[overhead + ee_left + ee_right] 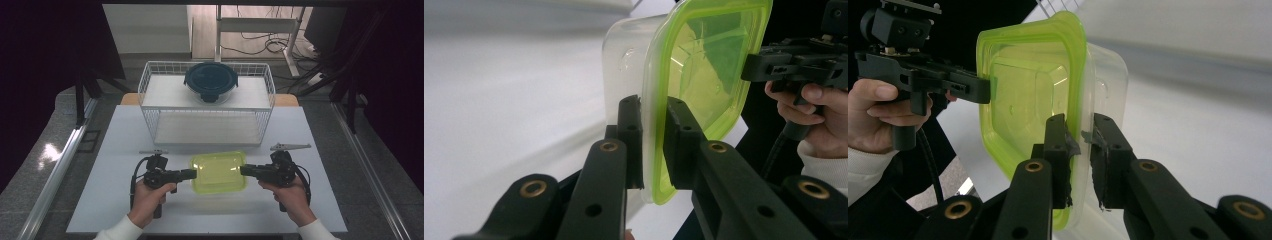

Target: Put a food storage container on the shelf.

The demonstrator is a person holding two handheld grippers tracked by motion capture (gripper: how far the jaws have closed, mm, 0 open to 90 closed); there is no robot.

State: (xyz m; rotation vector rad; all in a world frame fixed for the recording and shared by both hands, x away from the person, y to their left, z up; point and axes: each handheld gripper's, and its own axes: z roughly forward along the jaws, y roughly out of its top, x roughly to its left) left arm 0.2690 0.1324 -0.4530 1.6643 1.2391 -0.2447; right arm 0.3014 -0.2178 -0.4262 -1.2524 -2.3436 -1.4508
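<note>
2 grippers pinch opposite edges of a lidded food box on the white table.

The left gripper (192, 173) is clamped on the rim of the clear container with green lid (218, 171); the right gripper (243, 170) grips the far rim. Judging from these thin bites, an uneven lift could pop the lid or tilt the container before the wire basket (150, 117).

Lab: floor cables (260, 45), rig rails (55, 175)

On the white table (115, 150), the left gripper (192, 173) and the right gripper (243, 170) meet opposite edges of the green-lidded container (218, 172), apparently gripping it. Behind stands a wire basket (150, 107) with a dark round container (211, 81) on top.
</note>
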